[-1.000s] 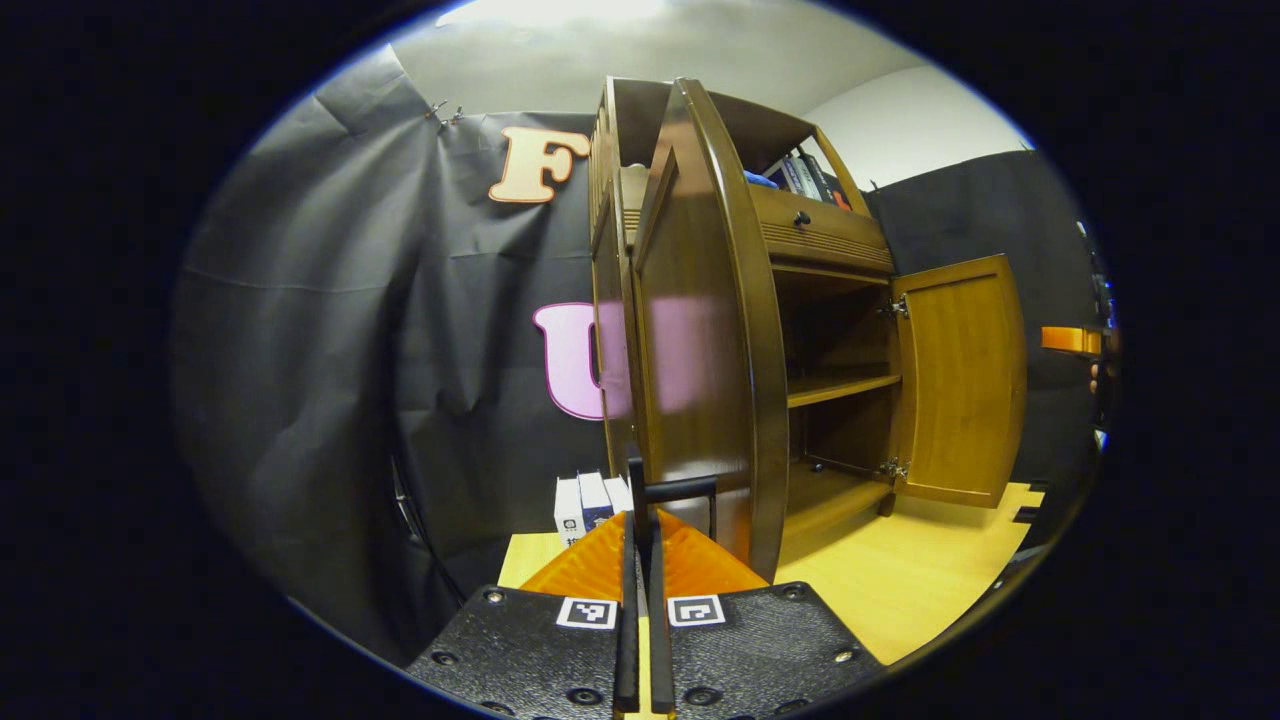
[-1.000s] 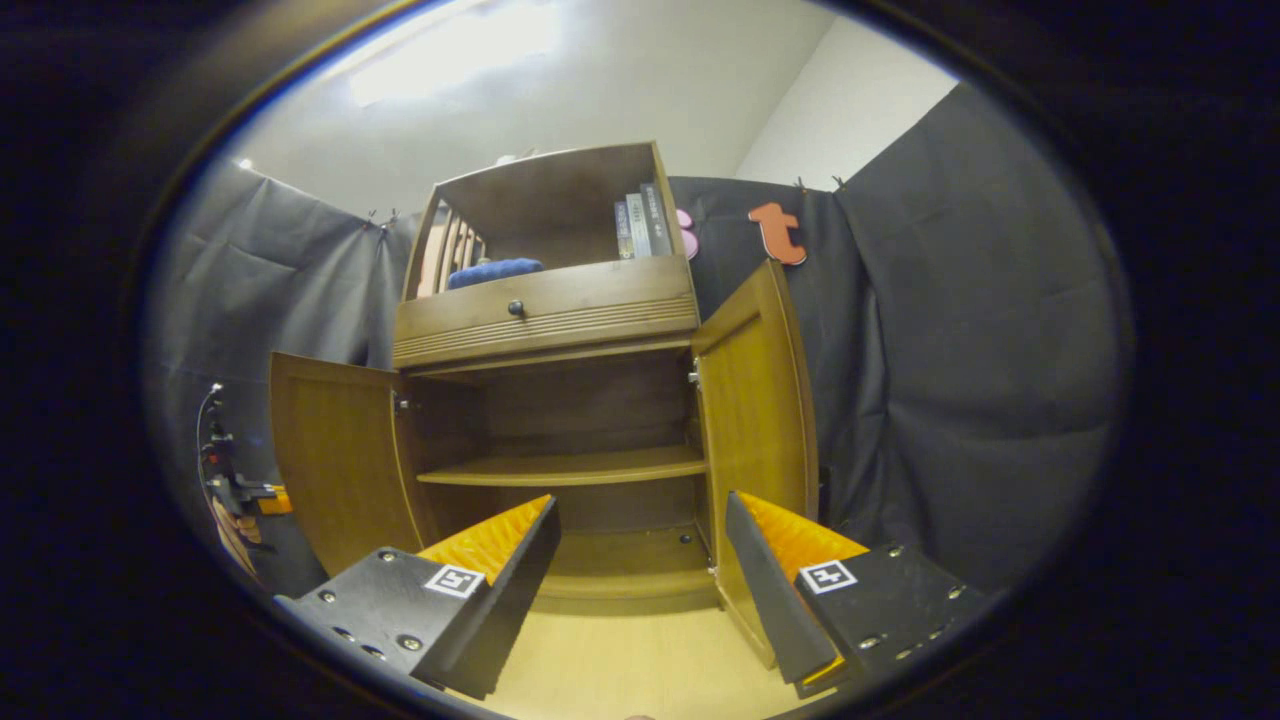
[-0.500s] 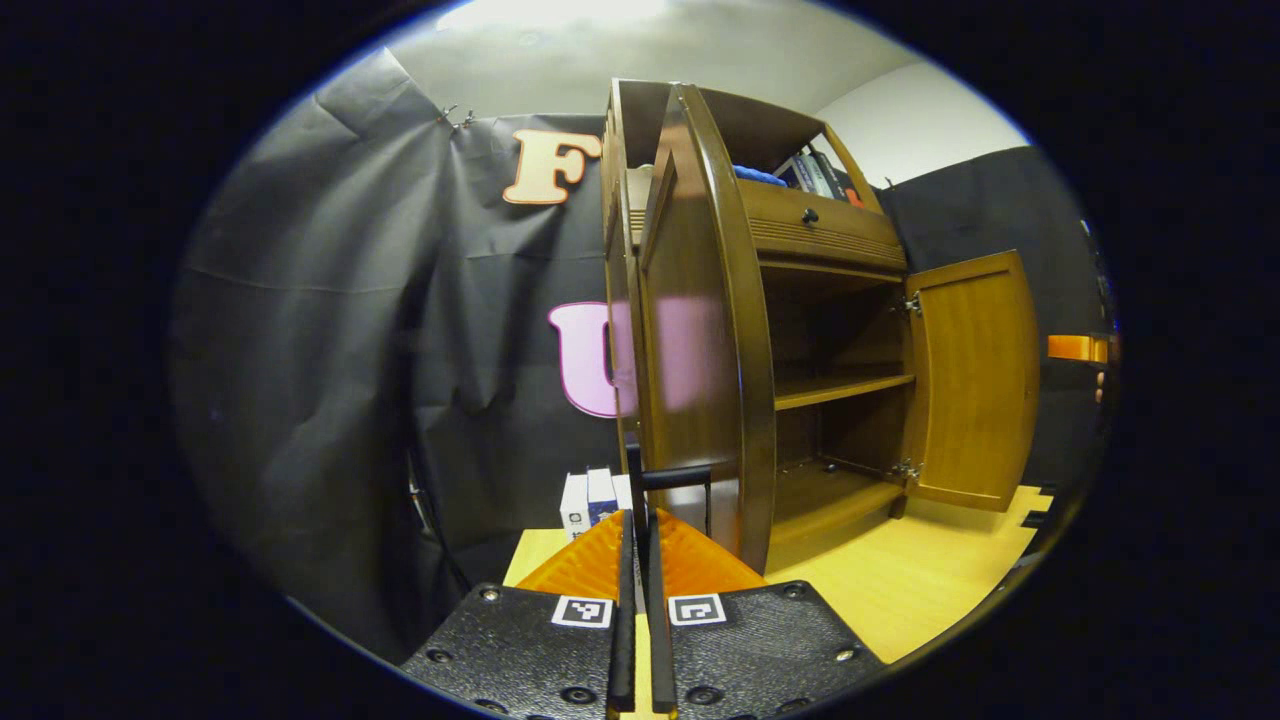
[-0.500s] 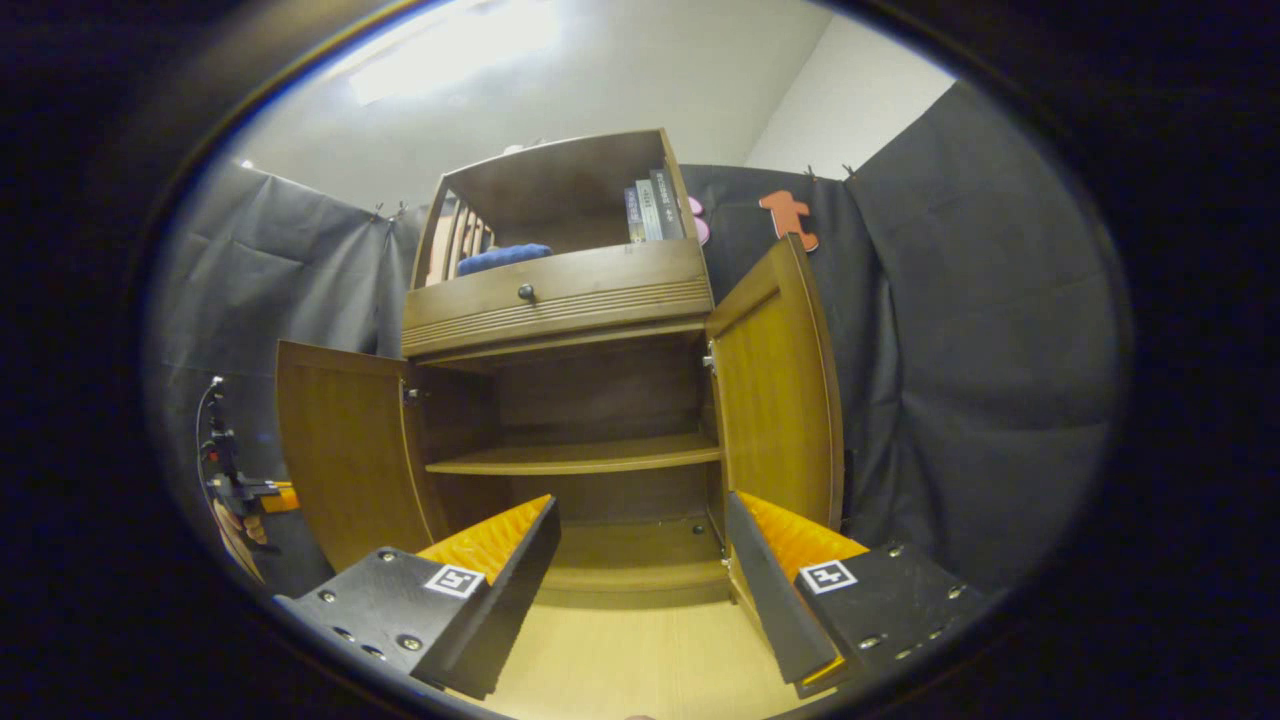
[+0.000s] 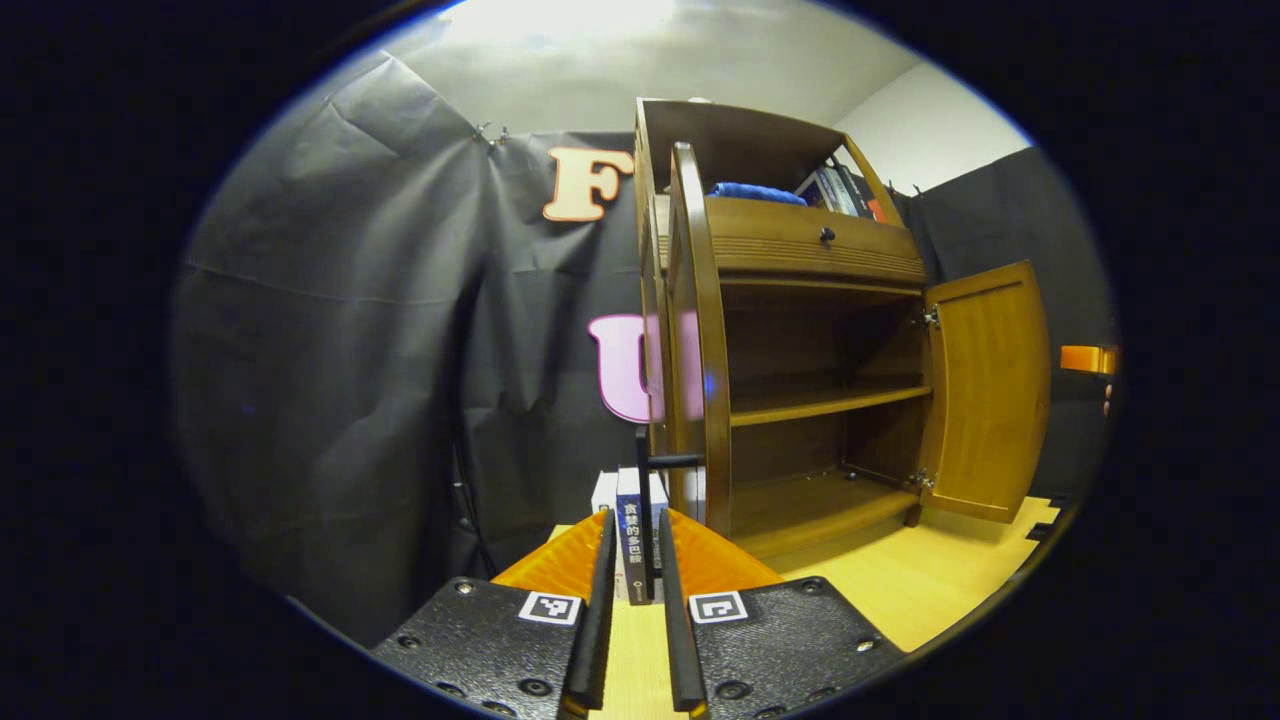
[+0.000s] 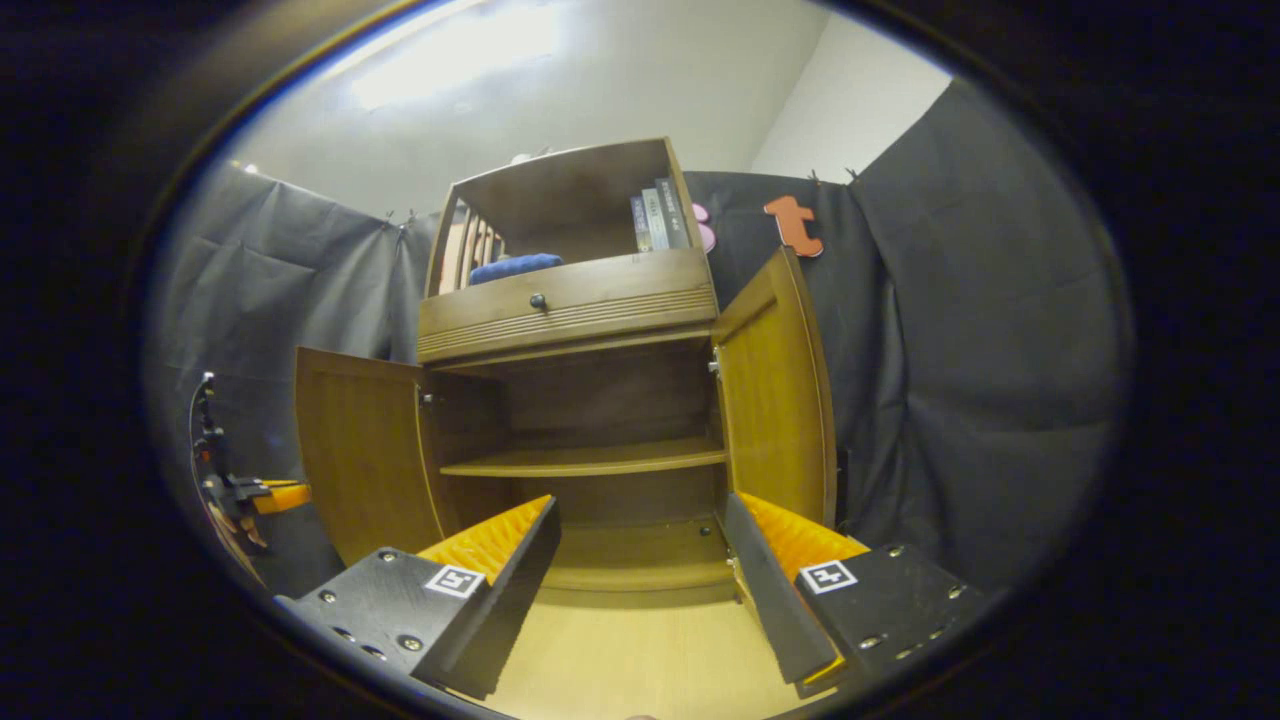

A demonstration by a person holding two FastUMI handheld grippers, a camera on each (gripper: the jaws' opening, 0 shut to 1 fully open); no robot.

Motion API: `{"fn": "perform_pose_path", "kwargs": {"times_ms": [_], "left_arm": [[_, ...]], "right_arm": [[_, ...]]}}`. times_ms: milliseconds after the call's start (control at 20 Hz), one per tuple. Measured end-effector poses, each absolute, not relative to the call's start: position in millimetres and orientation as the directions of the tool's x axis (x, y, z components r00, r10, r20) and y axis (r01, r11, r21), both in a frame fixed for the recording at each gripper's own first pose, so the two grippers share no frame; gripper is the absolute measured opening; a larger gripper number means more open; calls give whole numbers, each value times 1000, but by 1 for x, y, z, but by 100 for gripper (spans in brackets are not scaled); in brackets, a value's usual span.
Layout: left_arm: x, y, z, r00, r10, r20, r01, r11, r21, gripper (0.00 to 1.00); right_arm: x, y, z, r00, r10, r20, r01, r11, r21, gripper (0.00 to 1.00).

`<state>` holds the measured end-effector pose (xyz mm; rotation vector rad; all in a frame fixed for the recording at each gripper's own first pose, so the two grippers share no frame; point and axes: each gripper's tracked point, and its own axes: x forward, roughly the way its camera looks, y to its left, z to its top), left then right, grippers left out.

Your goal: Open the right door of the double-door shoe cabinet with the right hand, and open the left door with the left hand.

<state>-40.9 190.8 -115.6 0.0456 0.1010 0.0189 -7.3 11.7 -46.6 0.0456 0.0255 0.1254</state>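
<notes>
Your left gripper [image 5: 634, 590] has its fingers nearly together, a narrow gap around the thin dark handle [image 5: 645, 520] of the left door [image 5: 692, 340]; contact can't be told. That door stands edge-on straight ahead.

Your right gripper [image 6: 640, 580] is spread wide, holding nothing. The cabinet [image 6: 580, 400] sits ahead between its fingers, with the right door [image 6: 775, 390] swung open above the right finger.

Brown wooden cabinet [image 6: 570, 300], blue cloth [image 6: 515, 268] on top, light yellow floor [image 6: 640, 660], black handle [image 5: 645, 500]
</notes>
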Motion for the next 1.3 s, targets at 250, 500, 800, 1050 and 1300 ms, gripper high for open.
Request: {"fn": "perform_pose_path", "kwargs": {"times_ms": [250, 500, 800, 1050, 1300], "left_arm": [[-67, 163, -81, 999, 44, 13, -44, 998, 42, 37], [-70, 122, -43, 993, 54, 105, -63, 994, 84, 65], [-42, 40, -43, 997, -46, 66, 43, 998, 43, 96], [-8, -35, -49, 990, -129, 51, 128, 991, 22, 94], [34, -101, -72, 979, -202, -16, 202, 979, -32, 99]], "right_arm": [[-13, 23, -44, 988, 155, -4, -155, 987, 49, 99], [-10, 12, -45, 993, 118, -6, -117, 991, 57, 98], [3, -2, -36, 996, 84, 3, -84, 993, 82, 98], [13, -16, -40, 1000, 20, -15, -19, 997, 77, 99], [31, -14, -41, 999, -18, 48, 10, 985, 170, 100]]}}
